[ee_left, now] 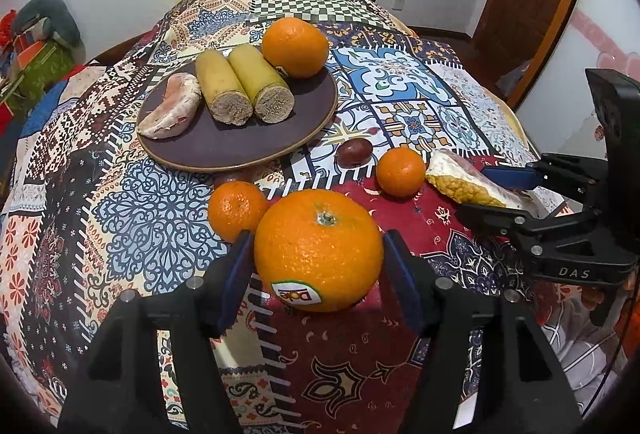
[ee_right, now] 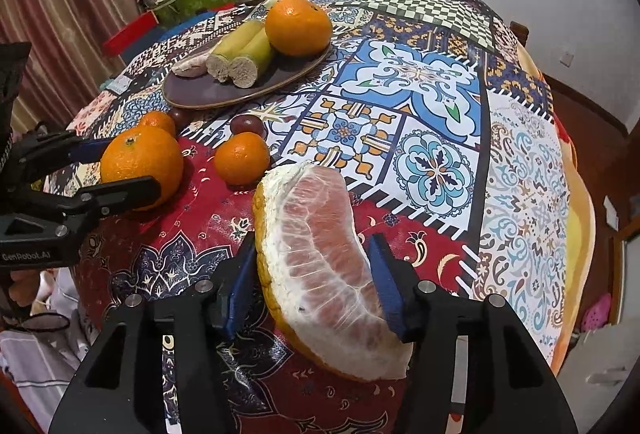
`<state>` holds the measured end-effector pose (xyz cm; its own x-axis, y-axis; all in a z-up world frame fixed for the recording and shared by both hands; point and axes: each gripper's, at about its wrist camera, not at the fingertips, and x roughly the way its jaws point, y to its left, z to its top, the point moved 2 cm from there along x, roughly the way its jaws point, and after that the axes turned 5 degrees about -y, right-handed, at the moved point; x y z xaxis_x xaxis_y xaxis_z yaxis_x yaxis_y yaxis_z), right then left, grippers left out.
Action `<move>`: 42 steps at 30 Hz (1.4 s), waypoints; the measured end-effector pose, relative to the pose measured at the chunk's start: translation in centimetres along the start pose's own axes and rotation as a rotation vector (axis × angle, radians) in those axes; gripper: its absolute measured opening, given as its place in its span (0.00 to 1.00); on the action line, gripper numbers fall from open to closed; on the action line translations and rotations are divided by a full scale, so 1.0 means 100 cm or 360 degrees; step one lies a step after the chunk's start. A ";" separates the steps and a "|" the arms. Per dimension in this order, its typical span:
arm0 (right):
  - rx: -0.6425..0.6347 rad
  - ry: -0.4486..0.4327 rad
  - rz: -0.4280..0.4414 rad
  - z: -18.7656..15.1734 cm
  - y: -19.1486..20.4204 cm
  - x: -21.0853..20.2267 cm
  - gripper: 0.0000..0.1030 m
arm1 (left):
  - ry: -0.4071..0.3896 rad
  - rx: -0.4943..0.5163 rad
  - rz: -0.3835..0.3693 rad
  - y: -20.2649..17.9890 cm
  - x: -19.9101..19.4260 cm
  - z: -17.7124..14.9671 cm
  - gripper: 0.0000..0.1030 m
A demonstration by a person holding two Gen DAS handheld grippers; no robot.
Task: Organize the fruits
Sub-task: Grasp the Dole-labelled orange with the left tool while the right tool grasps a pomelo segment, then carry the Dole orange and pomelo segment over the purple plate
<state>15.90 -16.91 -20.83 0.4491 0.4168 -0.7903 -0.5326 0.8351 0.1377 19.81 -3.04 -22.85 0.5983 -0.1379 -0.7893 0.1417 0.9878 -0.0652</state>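
Right in front of your left gripper (ee_left: pixel 318 258) sits the big orange (ee_left: pixel 319 250), framed by spread fingers that are not yet pinching it. Your right gripper (ee_right: pixel 312 274) straddles the pomelo wedge (ee_right: pixel 324 266); whether it grips, I cannot tell. Likely next: close, lift, carry both to the plate (ee_left: pixel 240 150).

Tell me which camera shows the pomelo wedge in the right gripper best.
The right wrist view: the pomelo wedge fills the frame between the right gripper fingers, pink flesh facing the camera. The left wrist view shows only its pith and rind side, far right.
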 end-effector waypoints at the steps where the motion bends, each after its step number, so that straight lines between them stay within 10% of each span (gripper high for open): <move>1: 0.0003 0.0000 0.0009 0.000 0.000 -0.001 0.48 | 0.0000 -0.0001 -0.0002 0.000 -0.001 0.000 0.62; 42: -0.0103 -0.0366 0.0066 0.119 0.058 0.004 0.48 | -0.0331 -0.0231 0.0176 0.100 -0.041 0.056 0.61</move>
<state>21.57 -7.63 -13.21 0.5736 0.5272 -0.6270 -0.5956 0.7939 0.1227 23.22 6.95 -16.83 0.7550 -0.0259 -0.6552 -0.0391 0.9957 -0.0843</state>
